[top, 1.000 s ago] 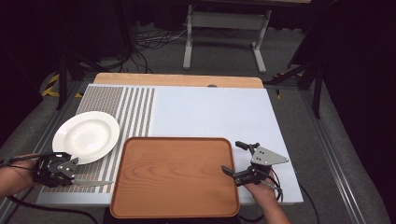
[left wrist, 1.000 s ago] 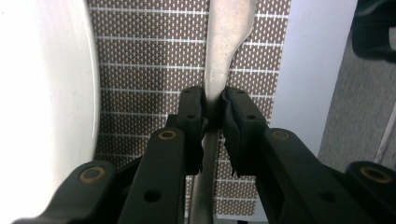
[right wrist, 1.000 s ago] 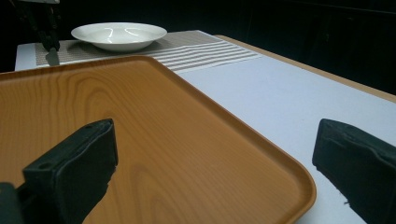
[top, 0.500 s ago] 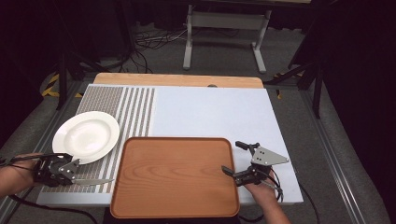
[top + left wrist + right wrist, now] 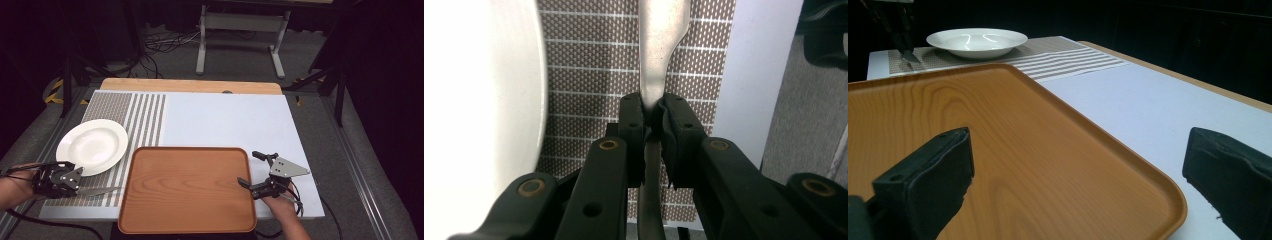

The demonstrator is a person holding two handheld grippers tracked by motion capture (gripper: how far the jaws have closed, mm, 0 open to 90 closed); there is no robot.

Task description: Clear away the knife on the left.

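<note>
OK, left gripper (image 5: 651,112) is clamped on a knife (image 5: 659,55), pads pinching the narrow neck of it, handle running back between the jaws, blade pointing away. Gripping there probably keeps the thing from pivoting in the pads. In the high view the left gripper (image 5: 75,186) sits at the near-left corner of the mat (image 5: 110,107), knife (image 5: 97,190) held about level just over the patterned strip, tip aimed toward the tray (image 5: 187,187). Can't tell if the blade touches the mat or clears it.

Plate (image 5: 92,145) is just beside the knife, on the far side of it, rim close to the gripper body; in the left gripper view the plate (image 5: 479,115) takes the whole left side. Knife lies alongside the rim, not over it.

Right gripper (image 5: 256,172) has its jaws wide apart, nothing between them. It straddles the tray's right edge: one jaw over the wood, the other over the bare table (image 5: 225,120). The right gripper view shows the same, tray (image 5: 1013,150) rim running between the two black jaws, no contact visible. My guess: it's parked to steady or grab the tray rim while the left one brings the knife over.

Tray is empty, centred at the near edge of the table, overlapping the mat's right part.
</note>
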